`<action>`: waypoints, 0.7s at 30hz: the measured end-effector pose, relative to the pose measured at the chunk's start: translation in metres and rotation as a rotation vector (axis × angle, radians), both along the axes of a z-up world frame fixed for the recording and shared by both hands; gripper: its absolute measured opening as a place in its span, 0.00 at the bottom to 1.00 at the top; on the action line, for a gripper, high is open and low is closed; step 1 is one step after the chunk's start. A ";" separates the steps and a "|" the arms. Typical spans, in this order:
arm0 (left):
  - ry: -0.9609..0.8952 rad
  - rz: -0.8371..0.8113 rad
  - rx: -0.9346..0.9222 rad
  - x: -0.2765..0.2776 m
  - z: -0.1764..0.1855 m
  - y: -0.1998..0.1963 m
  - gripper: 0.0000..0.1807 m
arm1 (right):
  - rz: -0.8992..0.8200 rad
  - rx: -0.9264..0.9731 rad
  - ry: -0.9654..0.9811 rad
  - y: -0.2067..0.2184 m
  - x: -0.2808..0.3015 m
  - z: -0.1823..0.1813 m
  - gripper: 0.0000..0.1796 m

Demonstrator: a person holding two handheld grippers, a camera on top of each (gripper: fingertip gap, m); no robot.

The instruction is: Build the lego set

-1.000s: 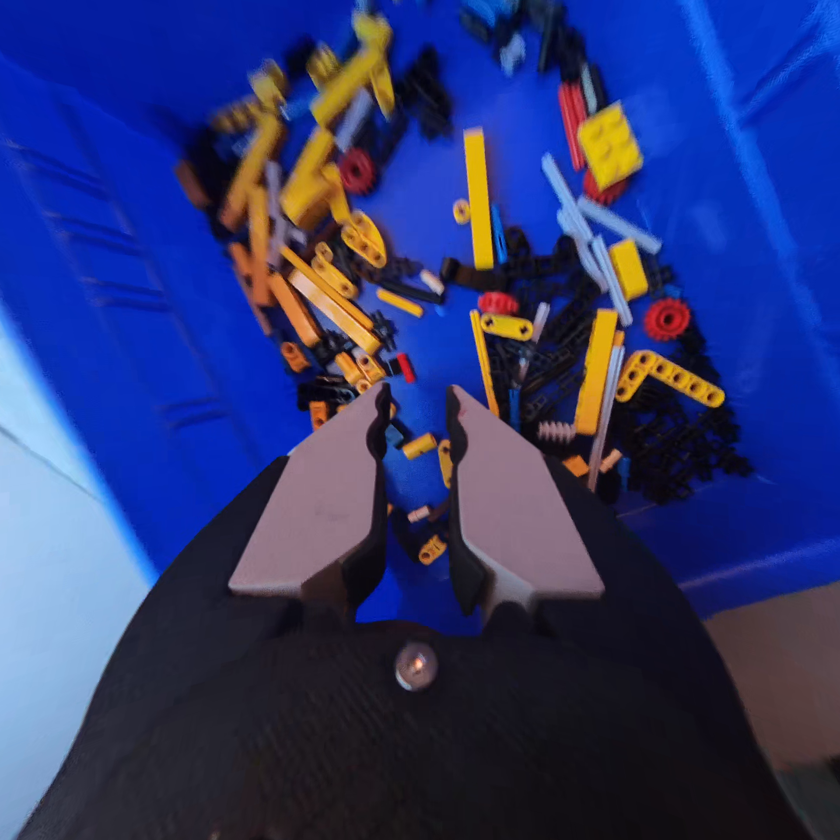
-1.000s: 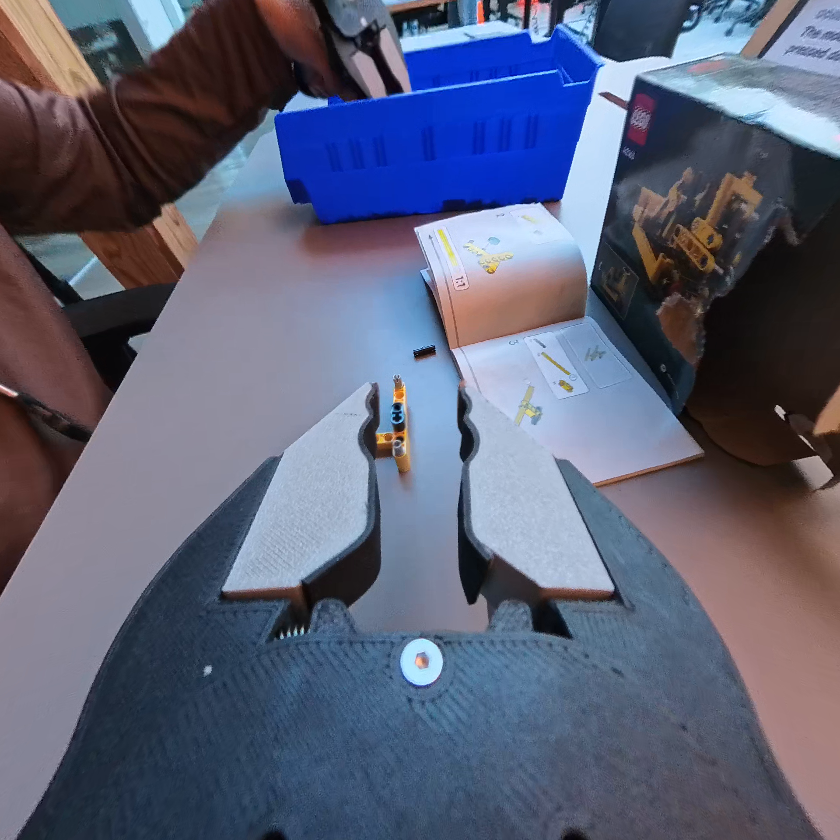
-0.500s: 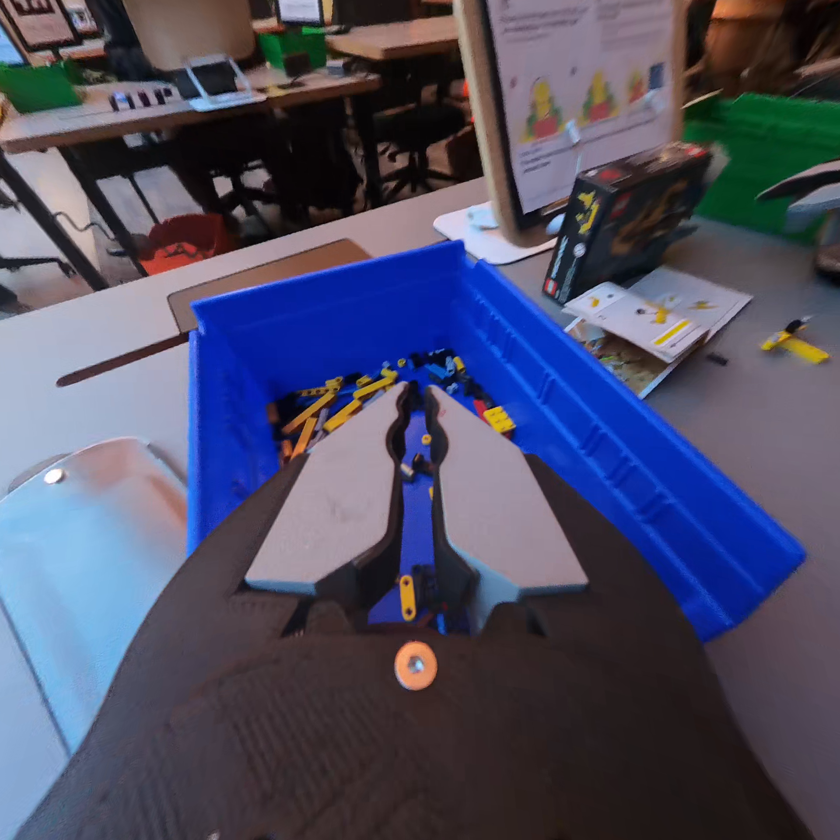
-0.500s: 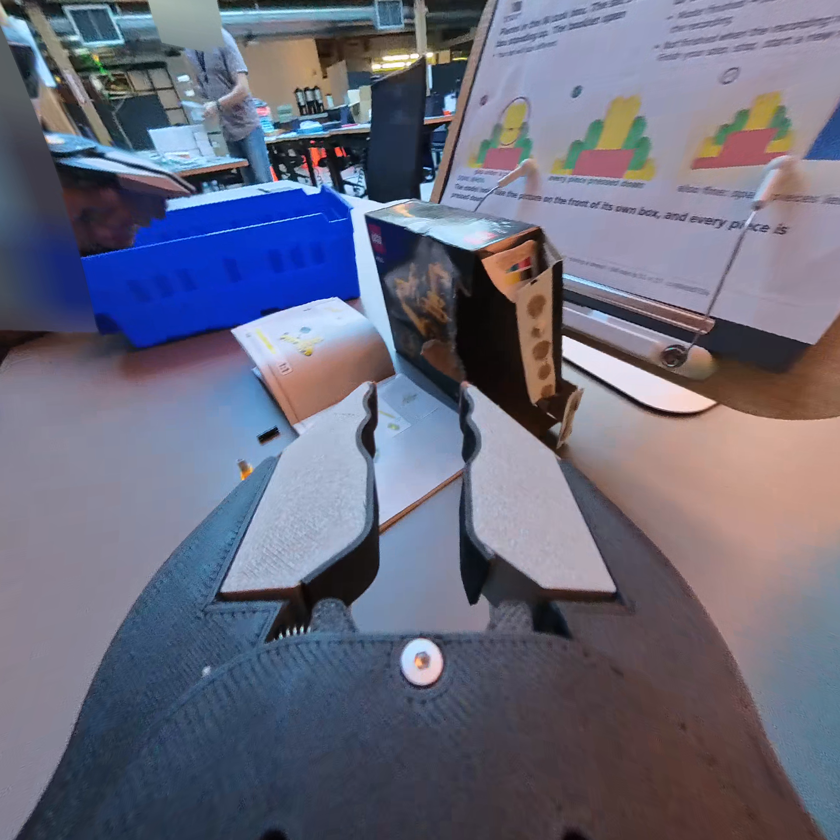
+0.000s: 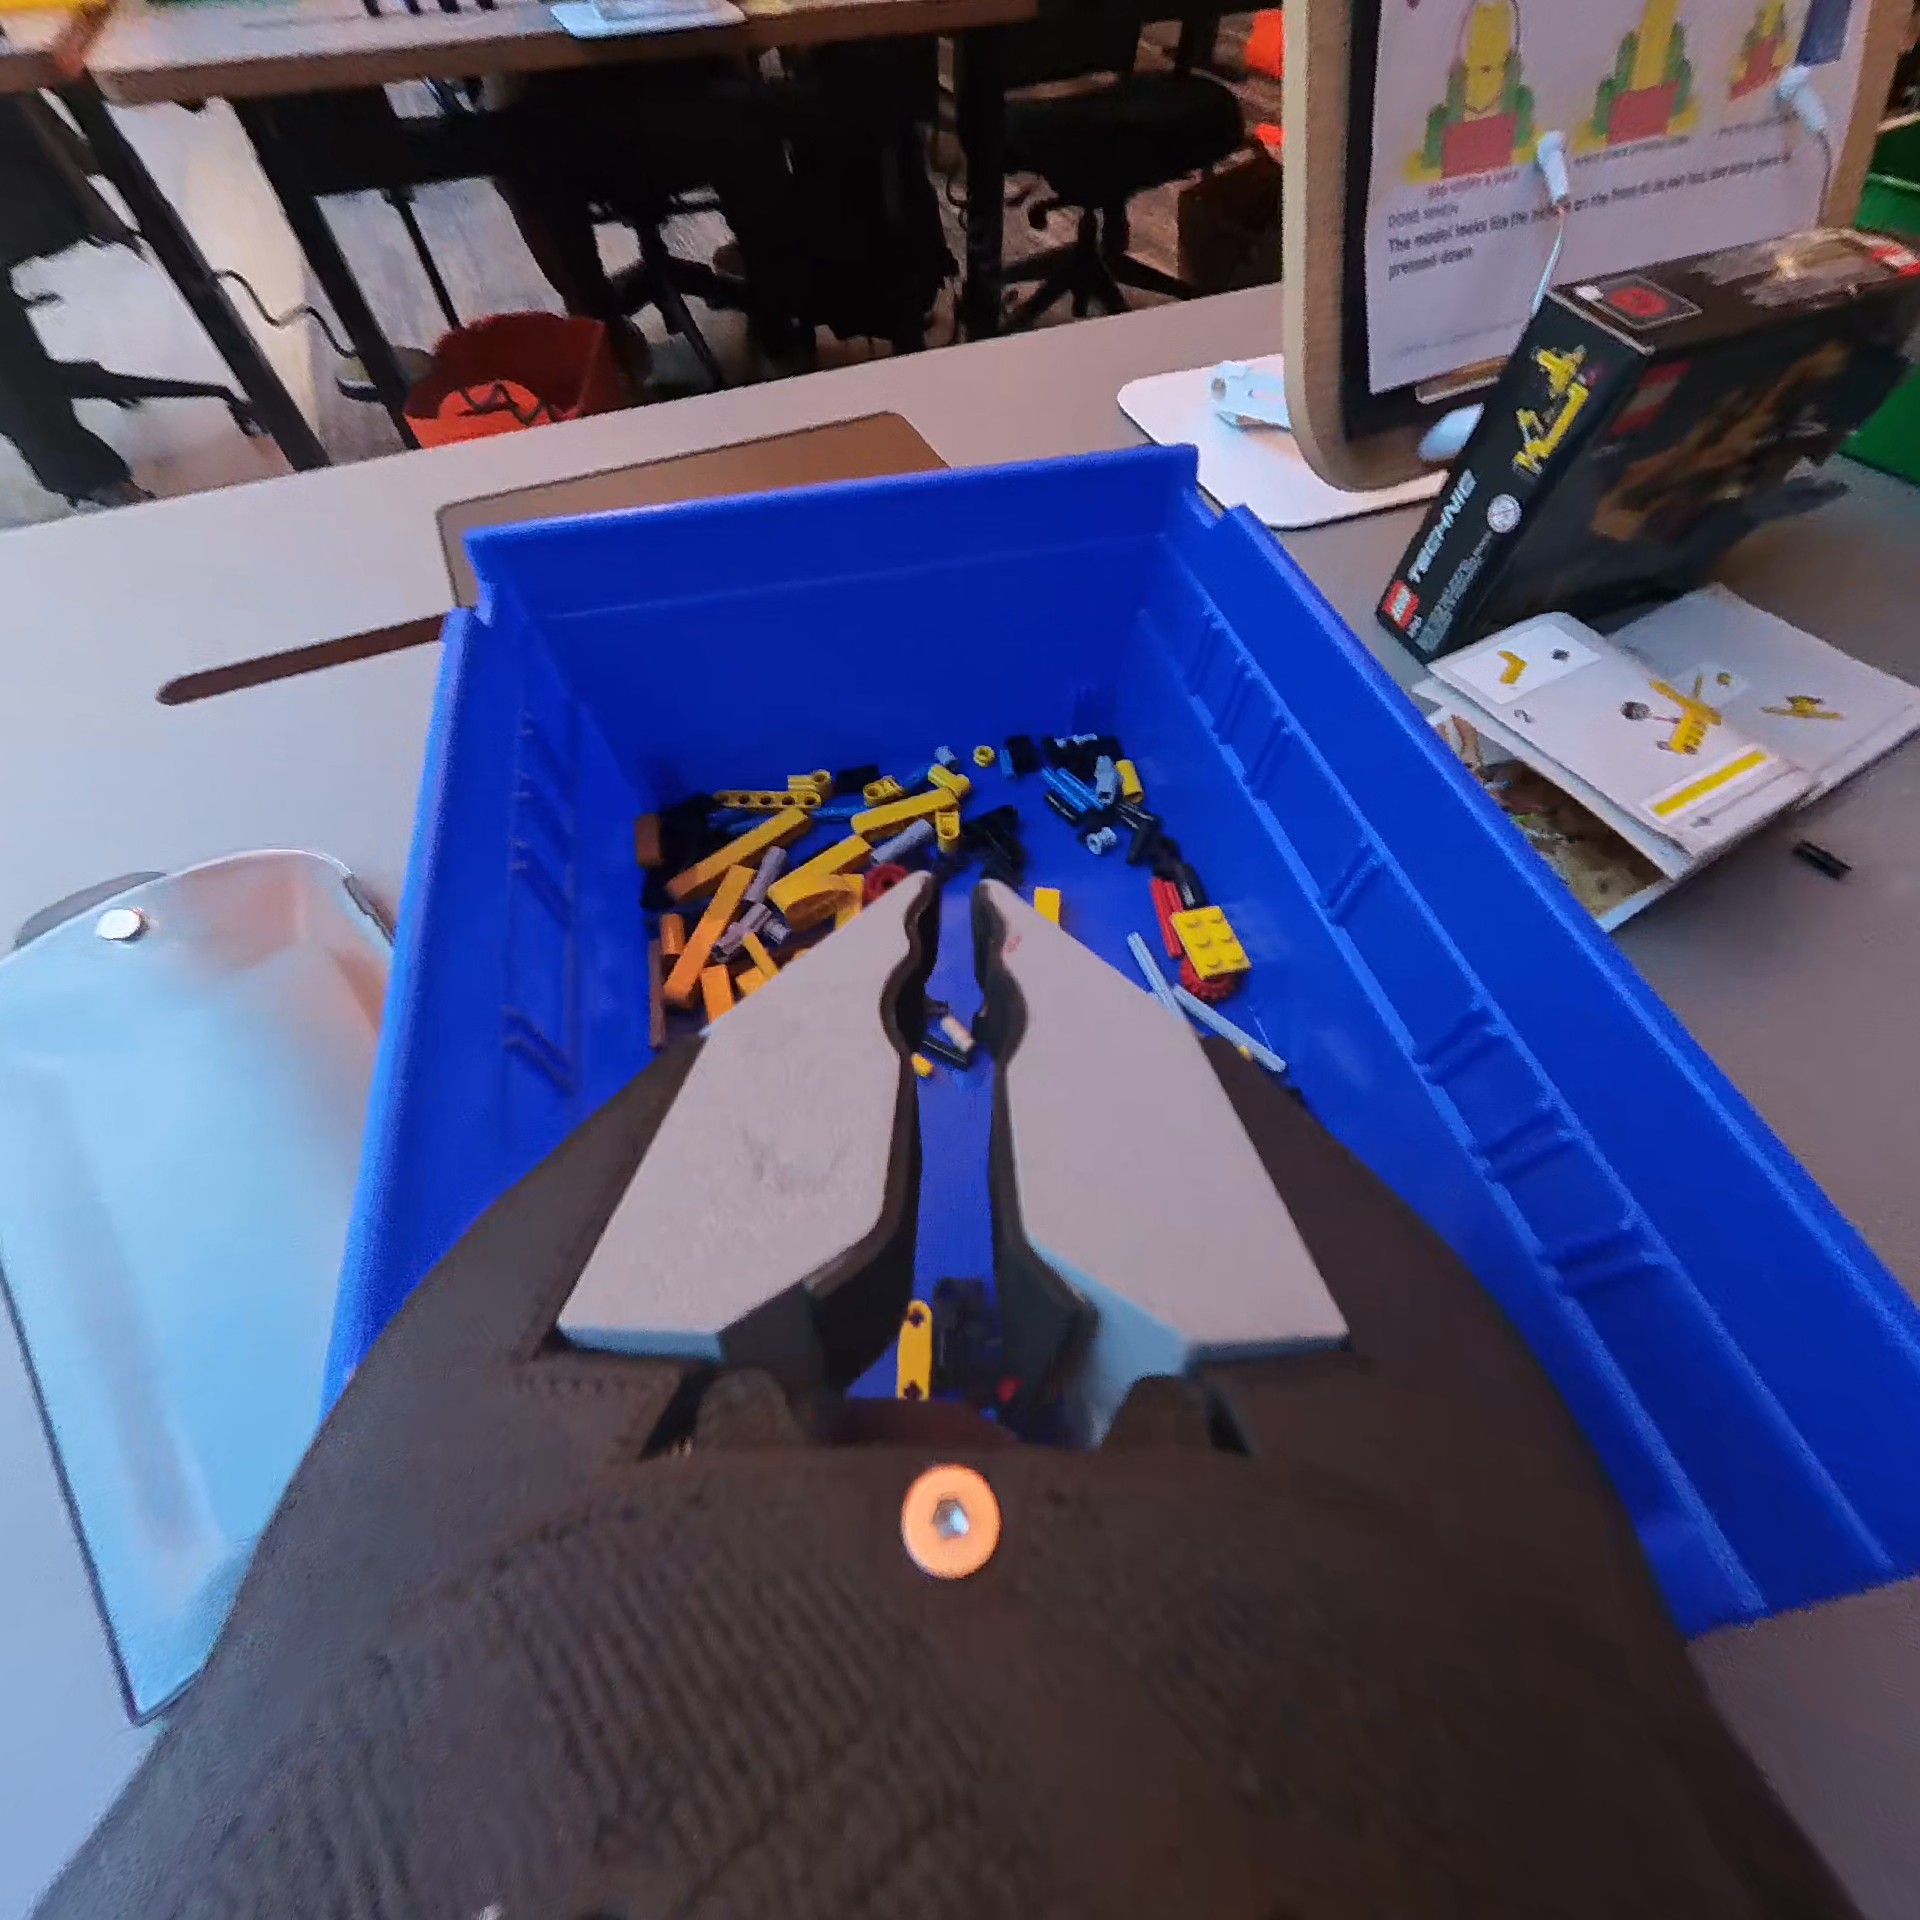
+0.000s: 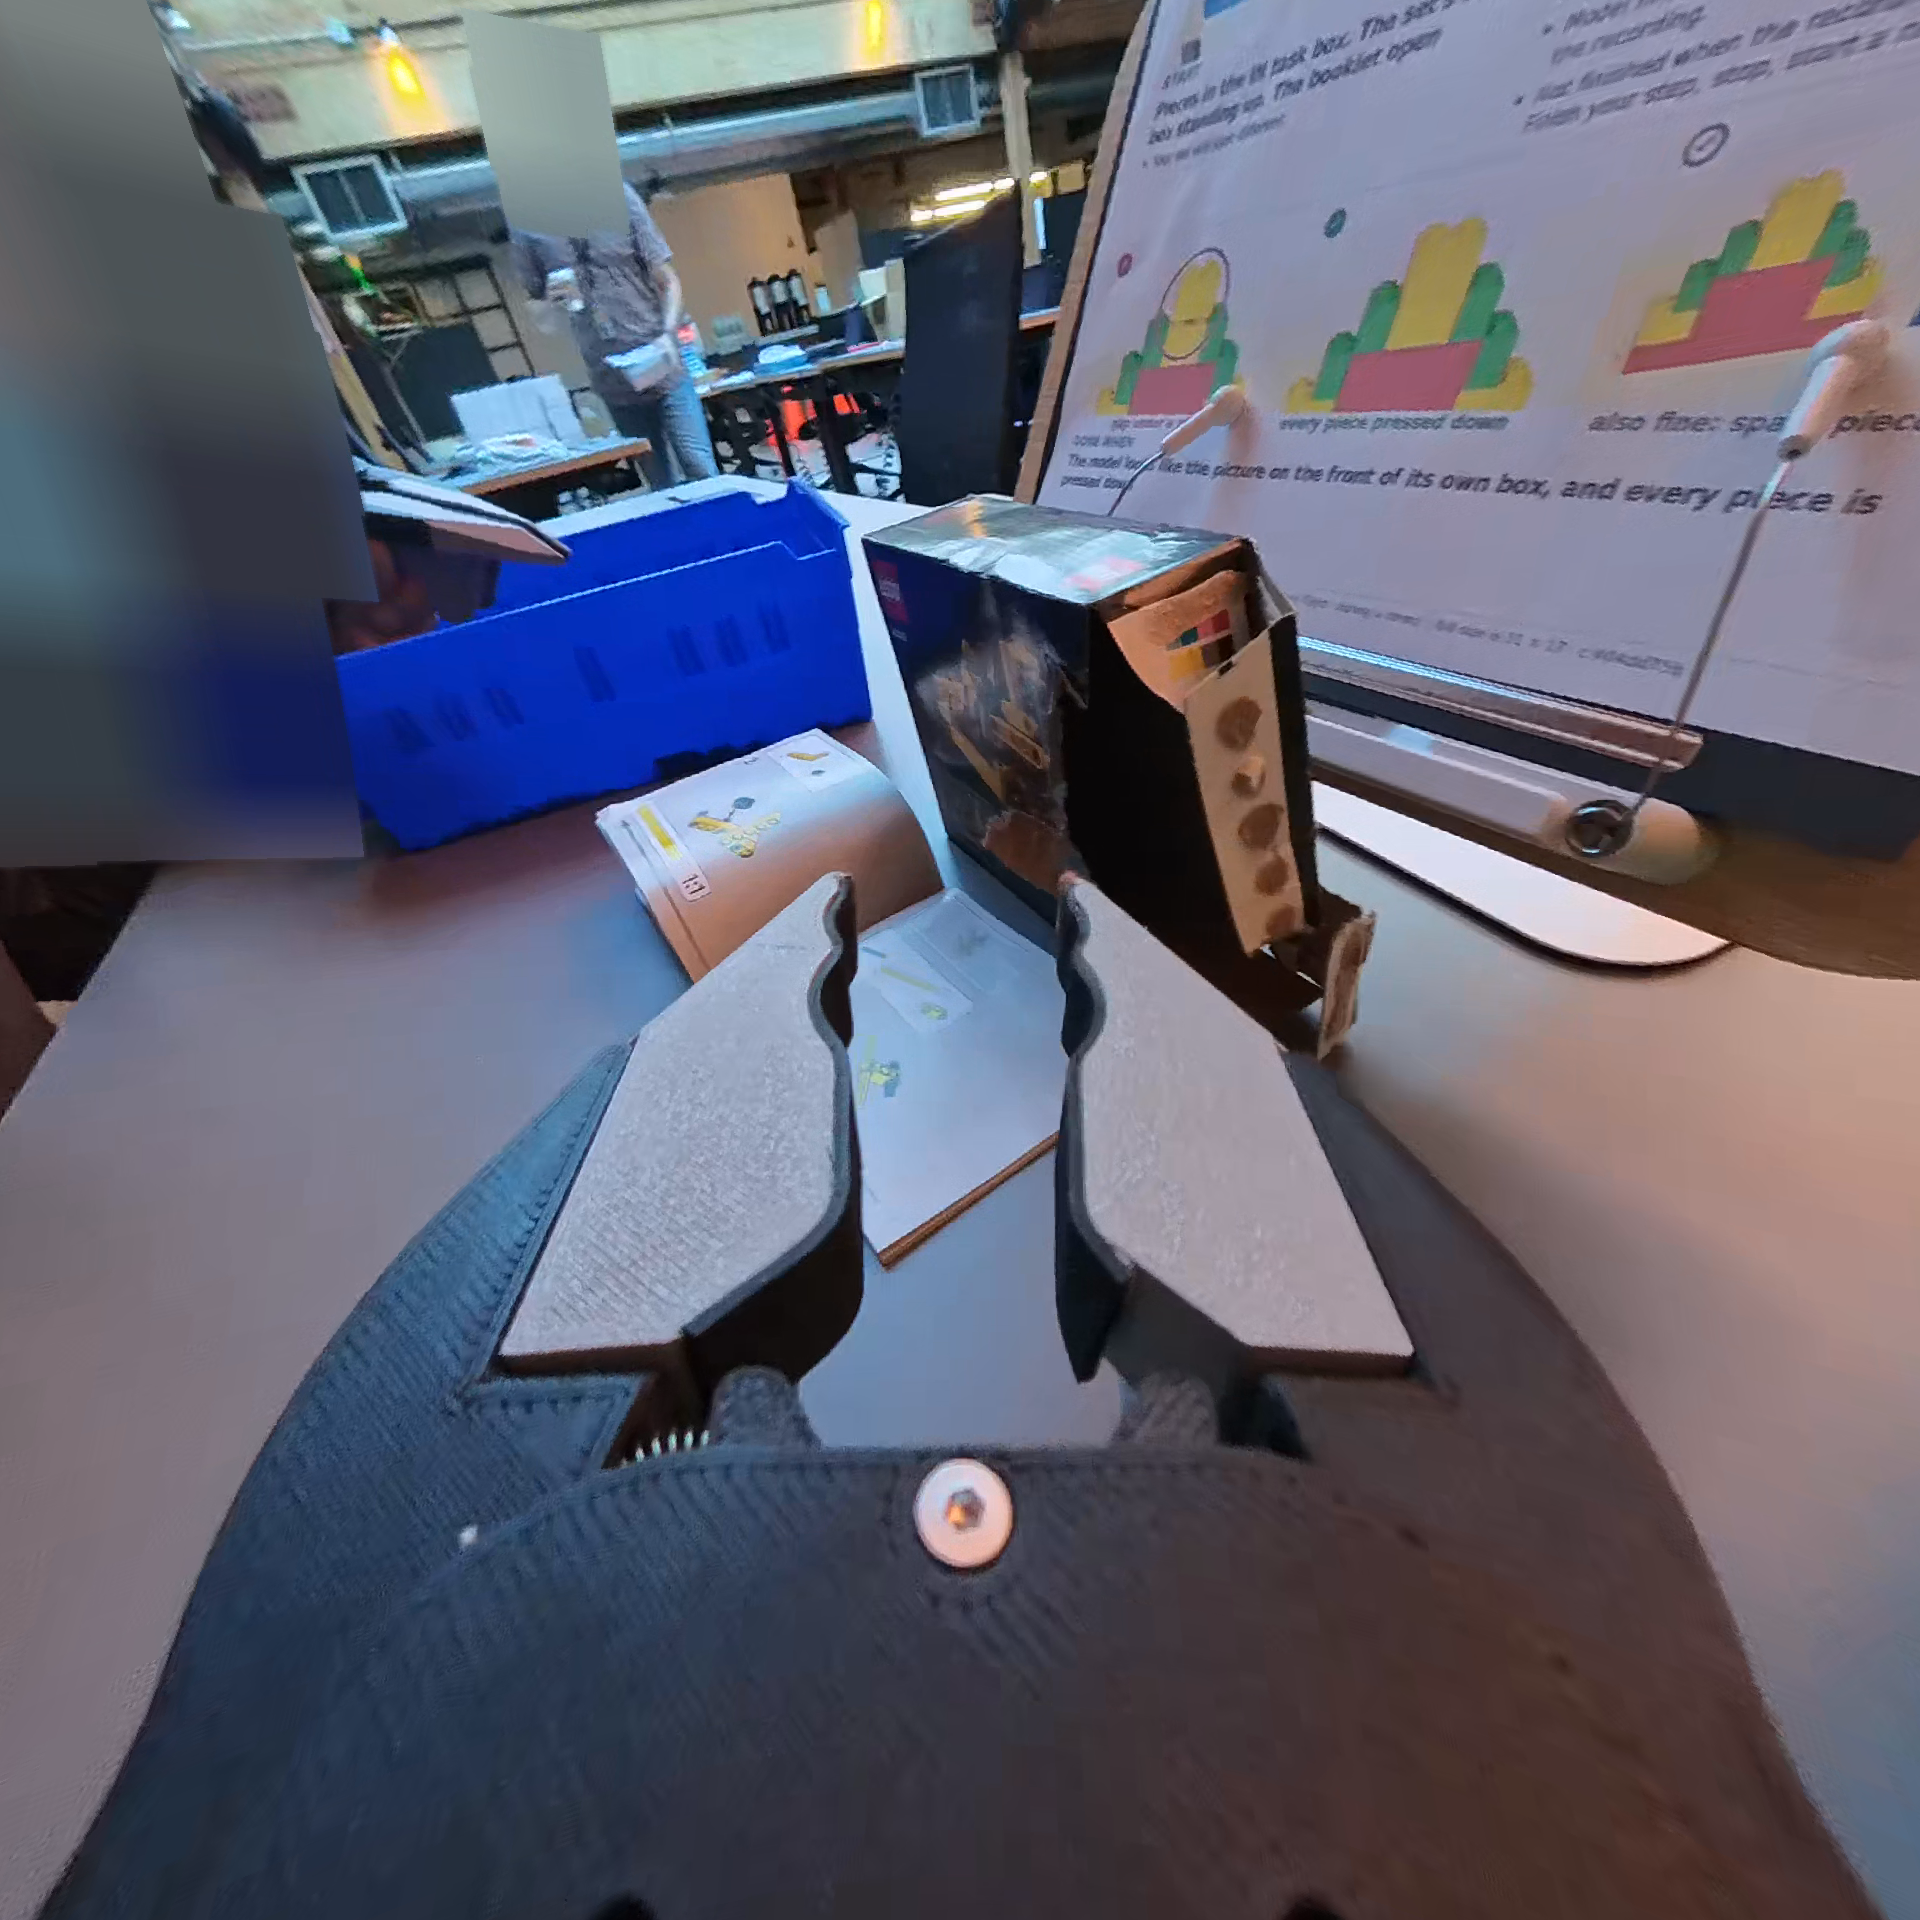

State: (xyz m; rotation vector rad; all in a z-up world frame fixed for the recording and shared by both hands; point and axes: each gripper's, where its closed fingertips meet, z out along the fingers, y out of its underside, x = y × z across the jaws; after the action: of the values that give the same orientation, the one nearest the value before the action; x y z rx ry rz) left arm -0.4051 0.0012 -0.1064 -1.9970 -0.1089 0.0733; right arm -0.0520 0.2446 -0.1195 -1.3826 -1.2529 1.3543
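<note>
In the left wrist view, the left gripper hangs above a blue bin on the grey tabletop. Its fingers are drawn close, with only a narrow slit between the tips, and a small light-and-black piece sits in that slit; whether it is pinched or simply lies on the bin floor below cannot be told. Loose lego pieces, mostly yellow, black and grey, are scattered over the bin floor, with a yellow square plate to the right. A metal tray lies just left of the bin. To the right, the dark lego box stands behind the open instruction booklet, and a tiny black pin lies on the tabletop near the booklet.

In the right wrist view, the right gripper hovers low over the tabletop, its fingers spread apart and empty. Past the tips lie the instruction booklet, the upright lego box with its end flap open, and the blue bin farther back on the left. A printed sheet on a stand rises at the right.
</note>
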 end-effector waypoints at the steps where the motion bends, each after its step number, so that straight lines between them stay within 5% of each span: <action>1: -0.007 -0.014 -0.015 0.002 -0.002 0.000 0.02 | 0.002 0.003 0.004 -0.001 0.000 0.001 0.20; 6: -0.078 -0.103 -0.183 0.019 -0.028 0.004 0.03 | 0.017 0.012 0.017 -0.004 0.000 0.002 0.18; 13: 0.120 -0.018 -0.600 0.002 -0.080 -0.014 0.00 | 0.071 0.021 0.012 -0.016 -0.001 0.002 0.17; 21: -0.004 -0.120 -0.780 0.013 -0.100 -0.032 0.00 | 0.107 0.029 0.001 -0.026 -0.002 0.000 0.16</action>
State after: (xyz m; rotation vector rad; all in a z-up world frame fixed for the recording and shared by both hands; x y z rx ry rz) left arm -0.3917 -0.0307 -0.2063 -2.7773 0.0497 0.0361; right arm -0.0542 0.2182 -0.1194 -1.3111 -1.3576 1.4025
